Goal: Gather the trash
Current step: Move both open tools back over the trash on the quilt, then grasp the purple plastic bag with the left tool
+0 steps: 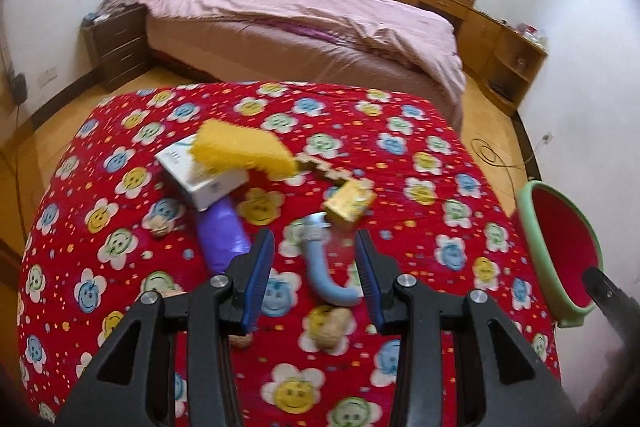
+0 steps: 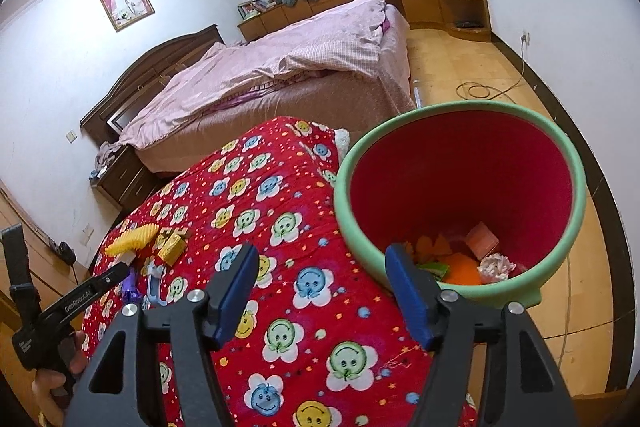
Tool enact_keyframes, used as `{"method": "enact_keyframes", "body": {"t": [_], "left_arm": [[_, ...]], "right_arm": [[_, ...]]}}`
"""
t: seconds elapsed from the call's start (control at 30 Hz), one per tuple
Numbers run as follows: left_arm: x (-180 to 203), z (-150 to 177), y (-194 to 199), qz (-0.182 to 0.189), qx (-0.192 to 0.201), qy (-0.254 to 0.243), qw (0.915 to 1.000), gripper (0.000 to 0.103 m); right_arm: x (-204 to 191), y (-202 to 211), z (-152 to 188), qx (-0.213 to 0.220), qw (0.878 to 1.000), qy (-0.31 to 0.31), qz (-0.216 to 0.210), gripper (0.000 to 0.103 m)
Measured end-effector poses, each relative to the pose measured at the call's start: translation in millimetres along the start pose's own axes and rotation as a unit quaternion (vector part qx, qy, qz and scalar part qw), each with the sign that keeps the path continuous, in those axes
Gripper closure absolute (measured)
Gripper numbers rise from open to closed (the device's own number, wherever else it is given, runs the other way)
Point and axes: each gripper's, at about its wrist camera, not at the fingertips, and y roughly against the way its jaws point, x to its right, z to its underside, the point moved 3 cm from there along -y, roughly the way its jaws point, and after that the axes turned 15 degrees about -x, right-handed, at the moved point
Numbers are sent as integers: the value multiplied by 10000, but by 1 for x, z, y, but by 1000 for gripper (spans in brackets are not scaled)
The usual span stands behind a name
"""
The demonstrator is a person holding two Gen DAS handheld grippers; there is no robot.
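Left wrist view: we hold our left gripper (image 1: 316, 245) part-open and empty above a curved blue tube (image 1: 326, 273) on the flowered red blanket (image 1: 440, 227).

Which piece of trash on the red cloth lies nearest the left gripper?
The blue-grey curved hook, lying between the left gripper's open fingers; the other pieces lie farther off.

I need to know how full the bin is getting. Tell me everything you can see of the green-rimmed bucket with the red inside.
The round plastic bucket with a pale green rim and red inner wall stands upright at the edge of the red flower-print cloth. It is mostly empty: only its bottom holds trash, including a crumpled white tissue, a small reddish box and orange scraps. Neither gripper touches it.
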Motion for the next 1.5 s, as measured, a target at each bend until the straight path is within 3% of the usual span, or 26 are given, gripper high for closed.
{"method": "enact_keyframes", "body": {"t": [0.3,0.87,1.17,1.5], "left_arm": [[-32,-2,-19,-339,-120,364,9987,62],[-53,-3,-52,-488,-413,631,9960,62],[-59,1,-46,-391,-381,671,9963,69],[-59,16,-14,-33,-187,639,9978,70]], "right_arm": [[-10,-17,2,-166,9998,41,51,33],[-19,-40,4,-414,9990,140,-59,33],[-25,-39,5,-414,9989,199,-94,33],[-53,-38,5,-433,9975,488,-266,33]]}}
